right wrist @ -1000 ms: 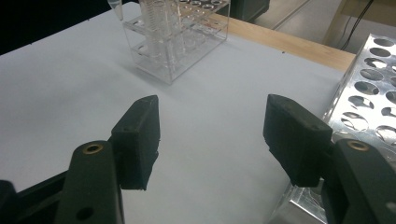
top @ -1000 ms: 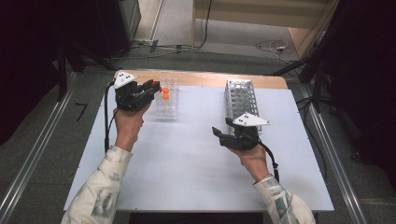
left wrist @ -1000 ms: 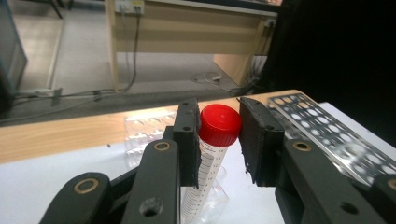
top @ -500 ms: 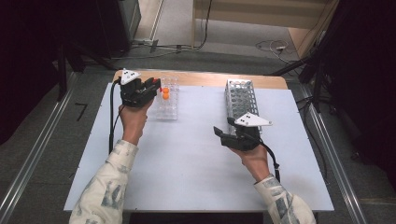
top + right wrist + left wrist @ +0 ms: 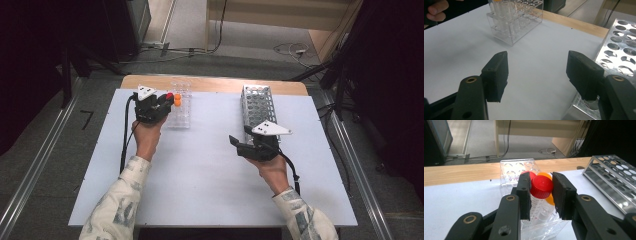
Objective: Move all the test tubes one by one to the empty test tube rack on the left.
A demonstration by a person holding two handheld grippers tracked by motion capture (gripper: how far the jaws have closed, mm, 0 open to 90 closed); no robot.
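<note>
At the left of the white worktop (image 5: 200, 170), your left tool (image 5: 541, 192) is closed on the neck of a red-capped tube (image 5: 541, 187), just below its cap. The tube stands upright over the near end of the clear plastic rack (image 5: 179, 107), with its lower part among the rack's wells. Whether it is fully seated cannot be told. An orange-capped tube (image 5: 543, 175) stands just behind it in the same rack, touching or nearly so.

The step in hand looks like setting this tube into, or lifting it out of, the clear rack. Your next move calls for a straight vertical path, so that the tube does not catch the well's rim or knock its orange neighbour.

Further right, your right tool (image 5: 537, 72) hangs open and empty above bare worktop. The metal rack (image 5: 257, 107) lies just beside it, on its right.
</note>
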